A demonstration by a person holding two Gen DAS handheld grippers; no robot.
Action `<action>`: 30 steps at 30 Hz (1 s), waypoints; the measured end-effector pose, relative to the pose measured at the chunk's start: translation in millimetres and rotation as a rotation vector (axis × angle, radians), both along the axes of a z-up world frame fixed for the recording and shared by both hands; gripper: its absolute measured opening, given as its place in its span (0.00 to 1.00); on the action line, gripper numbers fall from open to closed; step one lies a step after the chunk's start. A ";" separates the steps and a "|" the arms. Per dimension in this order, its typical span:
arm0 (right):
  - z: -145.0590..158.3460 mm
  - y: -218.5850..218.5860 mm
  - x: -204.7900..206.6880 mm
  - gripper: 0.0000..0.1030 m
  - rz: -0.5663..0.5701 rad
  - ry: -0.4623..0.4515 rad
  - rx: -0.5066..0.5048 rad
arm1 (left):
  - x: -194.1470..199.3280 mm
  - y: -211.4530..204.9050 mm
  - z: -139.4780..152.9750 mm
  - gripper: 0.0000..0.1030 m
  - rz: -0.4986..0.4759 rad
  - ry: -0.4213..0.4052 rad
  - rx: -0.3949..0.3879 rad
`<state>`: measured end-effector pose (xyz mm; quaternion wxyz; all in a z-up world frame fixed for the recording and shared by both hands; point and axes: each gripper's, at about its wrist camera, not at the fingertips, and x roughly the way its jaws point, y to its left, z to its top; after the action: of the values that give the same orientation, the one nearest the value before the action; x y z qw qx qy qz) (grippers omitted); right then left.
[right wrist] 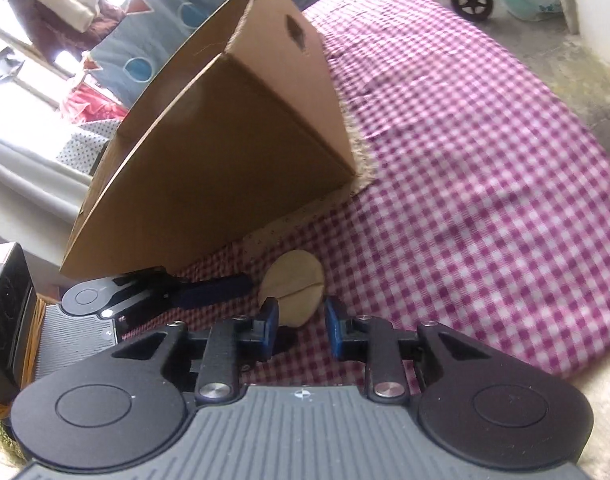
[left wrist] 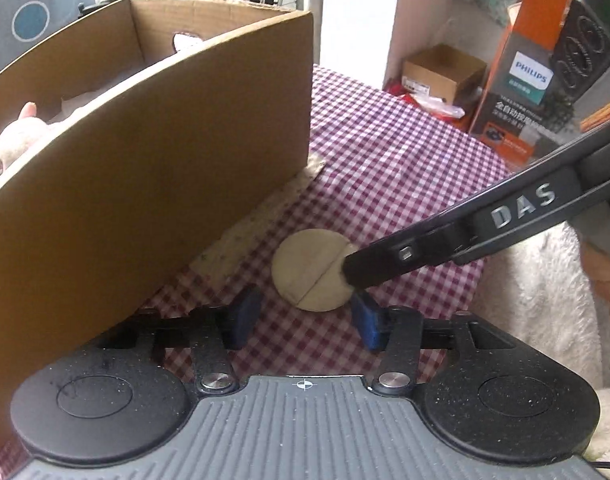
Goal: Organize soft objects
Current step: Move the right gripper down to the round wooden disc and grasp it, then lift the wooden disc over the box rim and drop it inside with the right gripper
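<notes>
A round beige soft pad with a seam across it lies on the checked tablecloth, close to the cardboard box. My left gripper is open just in front of the pad. My right gripper is open, its fingers straddling the near edge of the pad; in the left wrist view its black arm reaches in from the right and its tip overlaps the pad. A plush toy lies inside the box.
A speckled cloth strip lies under the box's edge. An orange Philips carton and a small cardboard box stand at the far right. A white fluffy blanket lies at the right of the table.
</notes>
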<state>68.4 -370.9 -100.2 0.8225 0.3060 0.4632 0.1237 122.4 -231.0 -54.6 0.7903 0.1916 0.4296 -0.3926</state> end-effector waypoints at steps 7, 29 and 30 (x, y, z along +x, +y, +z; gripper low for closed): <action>-9.9 -1.2 10.3 0.28 0.005 -0.040 0.110 | 1.3 -4.0 0.2 0.48 -0.006 -0.008 -0.005; -2.4 -4.5 33.3 0.42 -0.131 -0.048 0.208 | 23.1 17.6 -1.4 0.12 0.104 0.057 -0.121; -1.0 -2.7 33.3 0.48 -0.134 -0.046 0.206 | 21.9 18.0 -1.2 0.13 0.101 0.051 -0.121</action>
<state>101.7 -373.6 -101.3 0.8036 0.4160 0.4077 0.1223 144.3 -213.0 -55.8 0.8080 0.1117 0.4340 -0.3824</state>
